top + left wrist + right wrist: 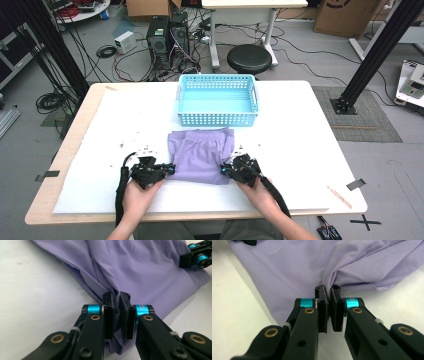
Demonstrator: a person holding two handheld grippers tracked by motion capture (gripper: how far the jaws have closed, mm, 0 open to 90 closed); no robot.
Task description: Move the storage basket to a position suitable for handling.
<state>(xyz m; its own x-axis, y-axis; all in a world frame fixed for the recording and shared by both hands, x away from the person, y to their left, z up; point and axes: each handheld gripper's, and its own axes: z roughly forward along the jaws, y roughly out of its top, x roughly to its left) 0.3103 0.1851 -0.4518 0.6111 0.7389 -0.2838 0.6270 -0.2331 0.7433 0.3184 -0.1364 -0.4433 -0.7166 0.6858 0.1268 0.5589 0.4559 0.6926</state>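
A folded purple garment (201,155) lies on the white table cover, just in front of a light blue basket (218,100). My left gripper (167,169) is at the garment's near left corner and my right gripper (225,170) at its near right corner. In the left gripper view the jaws (117,297) are shut, with a bunch of purple cloth (140,270) pinched between the pads. The right gripper view has its jaws (328,290) shut on a gathered fold of the cloth (287,267). The right gripper (197,255) also appears across the garment in the left gripper view.
The basket is empty and stands at the table's far middle. The white cover (300,150) spreads wide to both sides of the garment. Beyond the table are a black stool (249,57), computer towers (167,35) and cables on the floor.
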